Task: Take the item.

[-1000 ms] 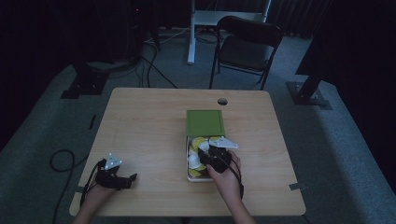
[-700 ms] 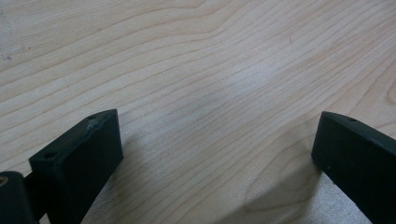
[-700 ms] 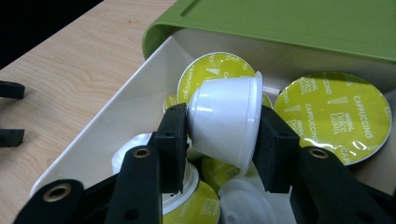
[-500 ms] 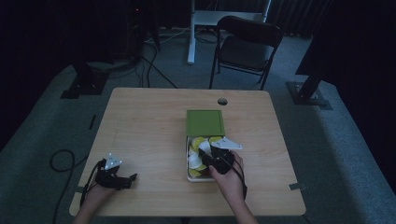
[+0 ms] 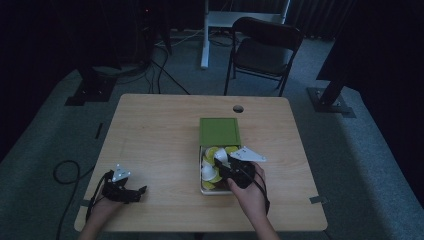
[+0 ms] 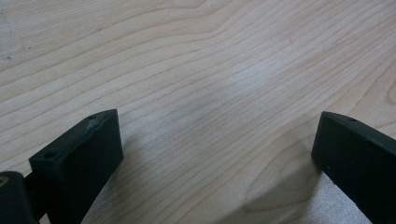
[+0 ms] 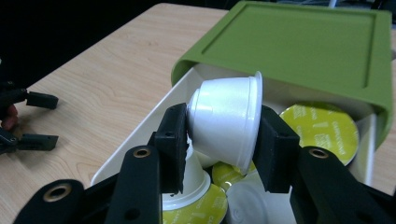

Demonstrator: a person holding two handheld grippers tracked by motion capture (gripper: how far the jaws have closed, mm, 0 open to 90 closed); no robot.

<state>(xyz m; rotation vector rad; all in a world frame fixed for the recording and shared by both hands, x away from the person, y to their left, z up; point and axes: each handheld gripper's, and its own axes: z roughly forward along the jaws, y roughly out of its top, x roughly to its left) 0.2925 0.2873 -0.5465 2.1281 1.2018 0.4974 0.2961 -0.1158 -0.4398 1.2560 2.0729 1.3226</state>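
Right hand-held gripper (image 7: 223, 135) is clamped on a white coffee capsule (image 7: 226, 126), its two black jaws pressing the capsule's tapered sides so that it lies tilted, flanged rim toward the green lid, just above the open box. Going from the biggest thing down: the pale wood worktop (image 5: 150, 135) carries everything; on it stands the box (image 5: 202, 172), a cream tray whose flat olive-green lid (image 5: 219, 131) is slid back over its far end; inside lie more capsules, white cups with yellow-green foil tops (image 7: 322, 128), piled loosely against one another. The held capsule is plain glossy white, with a narrow closed end at one jaw and a thin wide rim at the other. From the high view it is a small pale shape at the tray beside the right hand (image 5: 252, 197), while the right gripper view makes the grip and the printed foil plain. Left hand-held gripper (image 6: 217, 154) rests near the worktop's front left corner, jaws spread wide over bare wood with nothing between them.
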